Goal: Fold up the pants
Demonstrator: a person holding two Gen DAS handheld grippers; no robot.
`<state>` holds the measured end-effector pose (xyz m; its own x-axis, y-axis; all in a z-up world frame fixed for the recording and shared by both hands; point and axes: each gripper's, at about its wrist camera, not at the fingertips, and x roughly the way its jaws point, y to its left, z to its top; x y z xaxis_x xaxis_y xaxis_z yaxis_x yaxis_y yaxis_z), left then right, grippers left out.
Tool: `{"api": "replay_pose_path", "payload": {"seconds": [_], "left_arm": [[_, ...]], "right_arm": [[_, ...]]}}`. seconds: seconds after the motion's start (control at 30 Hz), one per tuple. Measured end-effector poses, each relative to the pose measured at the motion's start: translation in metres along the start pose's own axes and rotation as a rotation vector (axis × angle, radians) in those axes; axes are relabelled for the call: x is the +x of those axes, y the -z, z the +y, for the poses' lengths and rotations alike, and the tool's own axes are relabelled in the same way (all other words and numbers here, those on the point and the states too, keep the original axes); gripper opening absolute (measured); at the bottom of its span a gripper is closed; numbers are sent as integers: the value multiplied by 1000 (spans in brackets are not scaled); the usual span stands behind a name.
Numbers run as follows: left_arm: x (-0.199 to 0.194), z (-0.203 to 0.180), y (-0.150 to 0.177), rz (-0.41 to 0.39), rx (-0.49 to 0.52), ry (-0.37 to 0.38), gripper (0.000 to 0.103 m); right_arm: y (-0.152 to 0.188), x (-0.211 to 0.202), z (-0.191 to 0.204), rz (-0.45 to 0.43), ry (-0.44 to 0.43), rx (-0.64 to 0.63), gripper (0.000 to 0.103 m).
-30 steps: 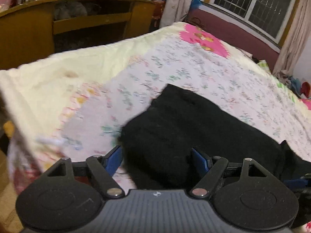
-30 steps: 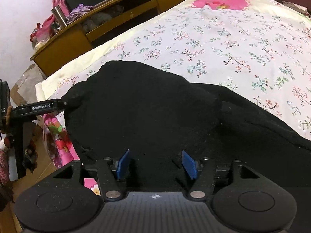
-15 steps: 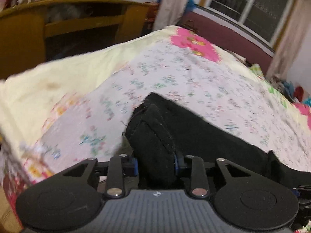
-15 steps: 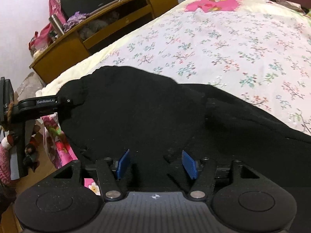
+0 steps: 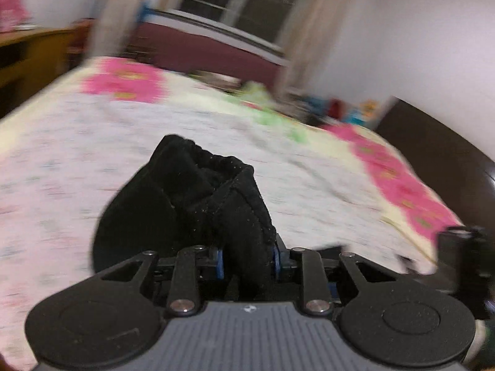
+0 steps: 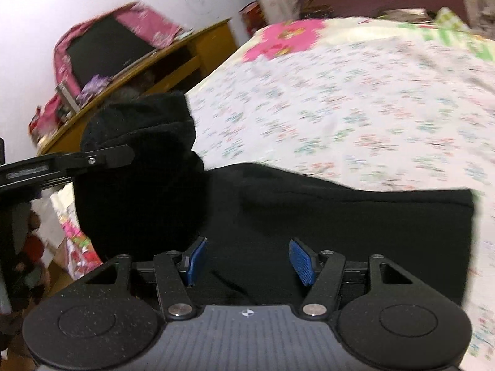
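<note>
- Pants (image 6: 340, 222): plain black.
- Bedsheet (image 6: 355, 108): white, small floral sprigs, pink flower patches at far edge.
- Gripper pads (image 6: 301, 261): blue.
- Desk (image 6: 198, 49), far left: yellow-brown wood.

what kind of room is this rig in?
Most likely a home bedroom. The black pants lie on a bed with a floral sheet and a dark red headboard under a curtained window; a cluttered wooden desk stands beside it.
</note>
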<state>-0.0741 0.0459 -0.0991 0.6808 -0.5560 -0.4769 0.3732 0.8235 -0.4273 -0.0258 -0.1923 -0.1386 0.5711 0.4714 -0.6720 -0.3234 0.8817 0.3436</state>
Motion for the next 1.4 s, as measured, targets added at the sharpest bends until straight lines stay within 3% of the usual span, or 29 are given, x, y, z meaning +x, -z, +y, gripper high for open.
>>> {"api": "replay_pose_path", "payload": {"seconds": [0.13, 0.23, 0.4, 0.6, 0.7, 0.8, 0.87, 1.03, 1.27, 1.4], "left_arm": [[52, -50, 6, 93, 37, 146, 35], [92, -77, 16, 155, 43, 213, 35], [133, -107, 33, 225, 63, 249, 35], [159, -135, 58, 325, 199, 234, 37], [150, -154, 74, 331, 360, 179, 46], [131, -168, 81, 321, 458, 179, 55], [116, -167, 81, 337, 451, 204, 59], [76, -157, 72, 315, 441, 184, 61], [32, -111, 38, 216, 380, -15, 67], [20, -75, 18, 182, 283, -58, 75]], "right_arm": [[17, -25, -35, -37, 73, 81, 55], [34, -46, -63, -56, 129, 147, 55], [59, -71, -102, -84, 206, 252, 55], [71, -76, -124, -86, 250, 325, 55], [73, -75, -127, -79, 271, 342, 55], [77, -83, -131, -73, 300, 346, 55], [79, -88, -130, -78, 312, 350, 55], [69, -102, -121, -129, 293, 321, 57], [35, -93, -95, -160, 214, 220, 67], [27, -99, -95, -176, 163, 248, 77]]}}
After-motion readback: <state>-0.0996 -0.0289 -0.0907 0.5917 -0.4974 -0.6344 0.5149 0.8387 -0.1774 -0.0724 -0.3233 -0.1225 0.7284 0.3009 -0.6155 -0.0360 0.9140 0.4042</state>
